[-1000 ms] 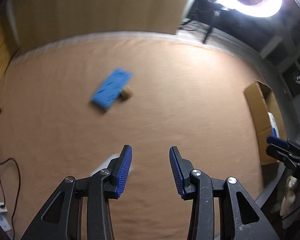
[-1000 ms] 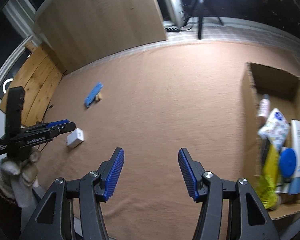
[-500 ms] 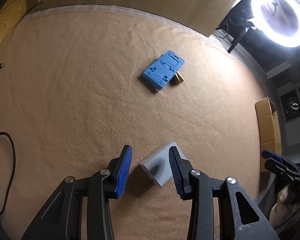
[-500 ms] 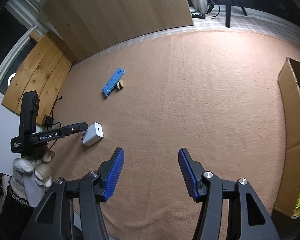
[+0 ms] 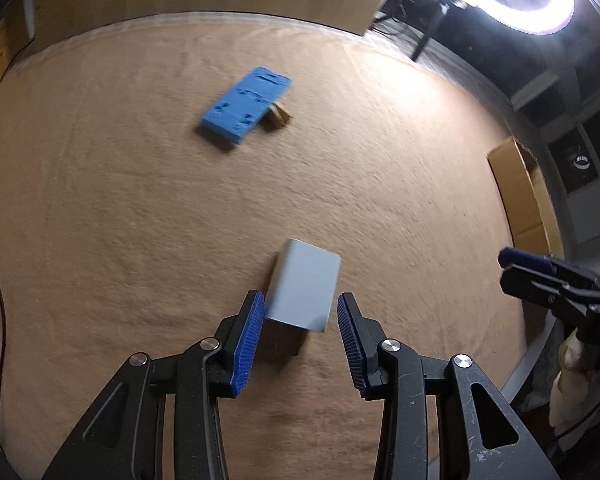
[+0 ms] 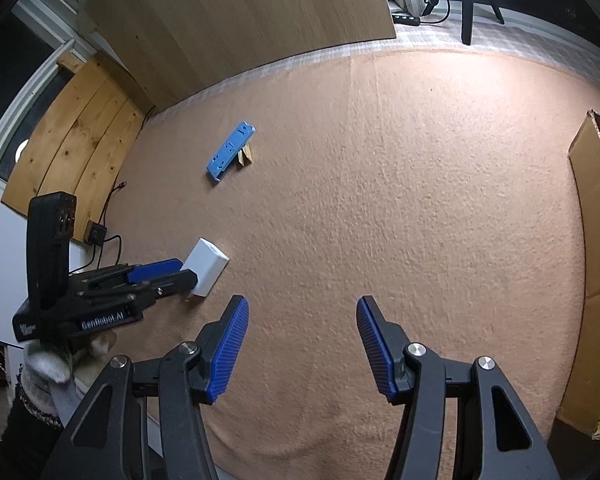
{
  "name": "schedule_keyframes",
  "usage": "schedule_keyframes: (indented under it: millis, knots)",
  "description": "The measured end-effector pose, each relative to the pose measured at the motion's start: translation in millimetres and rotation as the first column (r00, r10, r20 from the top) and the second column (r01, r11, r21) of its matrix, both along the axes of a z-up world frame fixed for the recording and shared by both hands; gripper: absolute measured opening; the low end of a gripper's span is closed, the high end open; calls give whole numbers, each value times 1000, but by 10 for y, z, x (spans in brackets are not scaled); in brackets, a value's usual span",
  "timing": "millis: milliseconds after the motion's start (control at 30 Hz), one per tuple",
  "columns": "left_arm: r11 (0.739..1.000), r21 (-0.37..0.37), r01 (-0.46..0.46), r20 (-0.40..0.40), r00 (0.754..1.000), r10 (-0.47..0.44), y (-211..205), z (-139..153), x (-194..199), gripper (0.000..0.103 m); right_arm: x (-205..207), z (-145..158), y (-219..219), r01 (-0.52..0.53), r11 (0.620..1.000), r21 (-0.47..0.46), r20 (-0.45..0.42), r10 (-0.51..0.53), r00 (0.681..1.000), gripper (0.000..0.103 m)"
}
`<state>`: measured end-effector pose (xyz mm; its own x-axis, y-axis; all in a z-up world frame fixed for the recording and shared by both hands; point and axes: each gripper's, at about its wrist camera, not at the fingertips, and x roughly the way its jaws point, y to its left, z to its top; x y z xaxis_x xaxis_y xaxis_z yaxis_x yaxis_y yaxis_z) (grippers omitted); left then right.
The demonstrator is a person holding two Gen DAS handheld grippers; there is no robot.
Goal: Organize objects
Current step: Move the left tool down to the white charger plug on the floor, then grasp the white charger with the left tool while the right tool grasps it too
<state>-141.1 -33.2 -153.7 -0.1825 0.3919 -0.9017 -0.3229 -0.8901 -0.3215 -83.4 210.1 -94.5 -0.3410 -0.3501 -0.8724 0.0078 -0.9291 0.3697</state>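
The white box (image 5: 303, 287) lies on the carpet (image 5: 400, 168), nearer than the blue case (image 5: 247, 106), its long axis between the spread left gripper (image 5: 300, 322) pads, unpinched. Right gripper (image 6: 300, 344) hangs open, empty, farther away.

Blue plate (image 5: 247, 108) motion-blurred in left wrist view, hiding most of small wooden piece (image 5: 277, 116) behind it; cardboard box (image 6: 598, 240) cut by frame edge, contents barely visible.
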Motion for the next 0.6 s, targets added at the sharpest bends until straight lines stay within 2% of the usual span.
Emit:
schedule_keyframes:
  millis: [367, 500, 600]
  knots:
    - [999, -50, 21, -79, 997, -25, 289, 93, 171, 41, -106, -105, -104, -15, 1000, -24, 29, 15, 999, 53]
    - [995, -91, 31, -117, 992, -42, 242, 113, 263, 44, -178, -140, -208, -26, 999, -45, 36, 28, 999, 53]
    - [994, -105, 27, -127, 991, -40, 231, 108, 284, 50, -249, -179, -300, -40, 998, -58, 43, 42, 998, 53]
